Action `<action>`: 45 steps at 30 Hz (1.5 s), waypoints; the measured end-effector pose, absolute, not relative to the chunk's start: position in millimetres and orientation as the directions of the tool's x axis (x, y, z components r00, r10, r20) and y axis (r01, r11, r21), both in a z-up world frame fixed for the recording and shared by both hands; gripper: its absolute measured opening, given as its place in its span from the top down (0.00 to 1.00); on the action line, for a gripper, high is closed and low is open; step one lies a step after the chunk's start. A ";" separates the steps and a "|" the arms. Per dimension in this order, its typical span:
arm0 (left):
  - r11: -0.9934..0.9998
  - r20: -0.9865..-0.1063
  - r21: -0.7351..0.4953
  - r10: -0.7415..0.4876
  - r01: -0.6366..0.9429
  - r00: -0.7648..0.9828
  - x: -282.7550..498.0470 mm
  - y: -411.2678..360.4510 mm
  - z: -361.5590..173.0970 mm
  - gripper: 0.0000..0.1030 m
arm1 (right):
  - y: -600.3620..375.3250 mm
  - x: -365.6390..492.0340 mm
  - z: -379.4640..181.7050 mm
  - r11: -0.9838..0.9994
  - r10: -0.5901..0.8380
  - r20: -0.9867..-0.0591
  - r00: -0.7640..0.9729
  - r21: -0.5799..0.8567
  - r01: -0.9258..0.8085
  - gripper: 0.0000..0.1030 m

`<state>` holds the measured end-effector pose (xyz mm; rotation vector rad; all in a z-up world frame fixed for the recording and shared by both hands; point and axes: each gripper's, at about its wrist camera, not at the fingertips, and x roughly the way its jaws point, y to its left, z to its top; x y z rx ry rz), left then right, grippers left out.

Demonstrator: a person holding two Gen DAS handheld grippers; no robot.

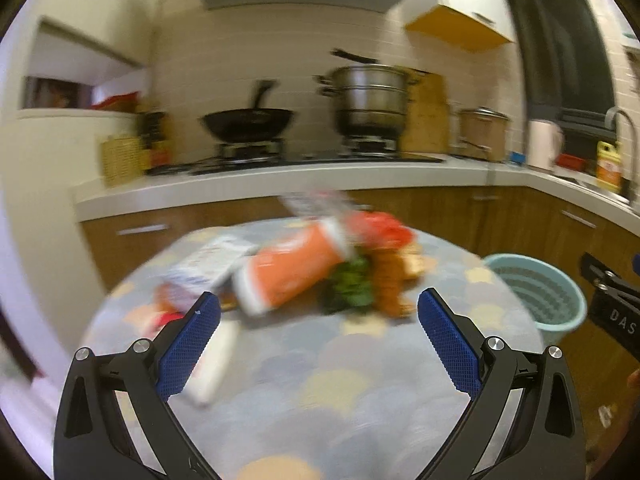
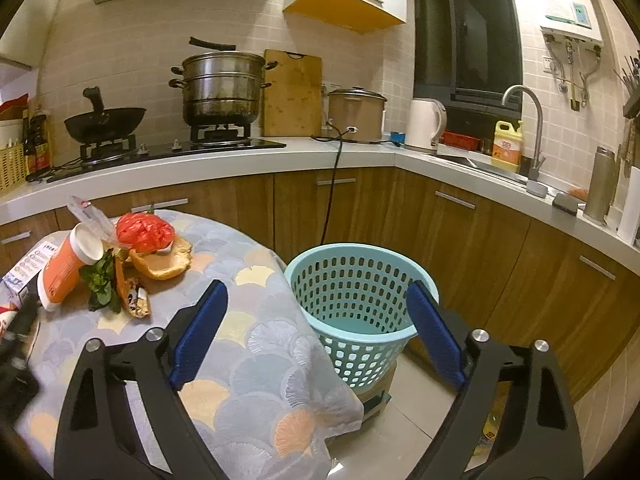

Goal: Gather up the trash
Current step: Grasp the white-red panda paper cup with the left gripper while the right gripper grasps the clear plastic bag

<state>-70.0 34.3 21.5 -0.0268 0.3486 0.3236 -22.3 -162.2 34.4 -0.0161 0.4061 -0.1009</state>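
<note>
A round table (image 2: 256,344) covered with a cloth of grey, cream and orange fan shapes fills the lower left of the right wrist view, with wooden cabinets (image 2: 480,232) and a pale counter (image 2: 360,156) curving behind it. Just beside the table's edge, on the floor side, a light blue perforated basket (image 2: 356,276) stands upright on a low stand and appears to hold nothing. On the counter sit a stacked steel steamer pot (image 2: 220,88) on the stove and a black wok (image 2: 106,122) to its left. The trash lies in a heap on the far part of the table: an orange and white cup (image 2: 66,266) tipped on its side, a crumpled red plastic bag (image 2: 146,232) resting on a hollowed orange peel (image 2: 164,262), a bunch of green leaves (image 2: 102,284), a brown crumpled wrapper (image 2: 134,300), and a white printed carton (image 1: 212,268) at the left end, touching the cup. The right gripper (image 2: 316,320) has its blue-padded jaws standing wide with nothing between them, framing the basket. The left wrist view is blurred; the left gripper (image 1: 320,336) also has its jaws spread wide and bare, pointed at the heap, with a small white object, too blurred to name, lying beside its left finger (image 1: 188,348).
</note>
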 end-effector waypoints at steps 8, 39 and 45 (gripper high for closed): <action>0.857 -0.412 -0.067 0.442 -0.510 0.797 -100.2 129.1 31.5 0.07 | -141.3 -27.3 30.7 0.998 -0.057 -0.403 0.913 -0.055 0.038 0.18; 0.935 -0.723 0.037 0.268 -0.352 0.637 -29.9 174.8 -28.5 0.26 | -22.2 23.1 35.8 0.893 0.399 -0.535 0.744 0.042 -0.449 0.18; 0.936 -0.688 0.007 0.261 -0.353 0.677 -39.0 174.9 -24.4 0.26 | -16.3 48.1 47.5 0.891 0.403 -0.524 0.750 0.040 -0.451 0.18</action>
